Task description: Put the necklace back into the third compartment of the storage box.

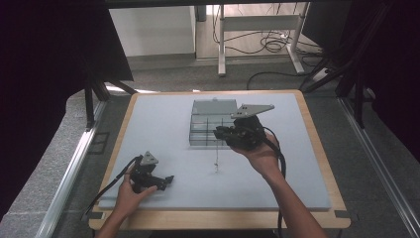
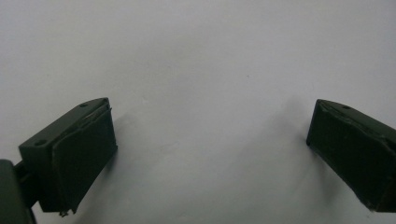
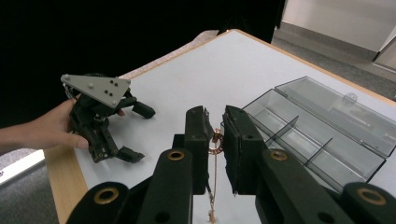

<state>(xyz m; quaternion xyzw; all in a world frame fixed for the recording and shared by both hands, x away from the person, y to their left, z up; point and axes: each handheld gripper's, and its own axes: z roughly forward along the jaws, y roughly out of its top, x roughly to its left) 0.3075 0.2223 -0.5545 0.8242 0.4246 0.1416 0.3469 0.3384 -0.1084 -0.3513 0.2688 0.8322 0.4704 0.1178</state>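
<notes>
My right gripper (image 1: 218, 133) hangs above the mat beside a clear compartment box (image 1: 205, 130), shut on a thin copper-coloured chain (image 1: 216, 159). In the right gripper view the jaws (image 3: 215, 125) pinch the chain's small ring (image 3: 215, 141), and the chain dangles straight down with its end just over the mat. The box (image 3: 327, 154) lies open to the right, its lid folded back and its compartments bare. My left gripper (image 1: 167, 180) rests low on the mat at the front left, open, with nothing between its wide-set fingers (image 2: 79, 154). It also shows in the right gripper view (image 3: 137, 133).
A grey mat (image 1: 163, 124) covers the wooden table (image 1: 317, 148). Black curtains stand at both sides. A desk frame and cables lie on the floor beyond the far edge.
</notes>
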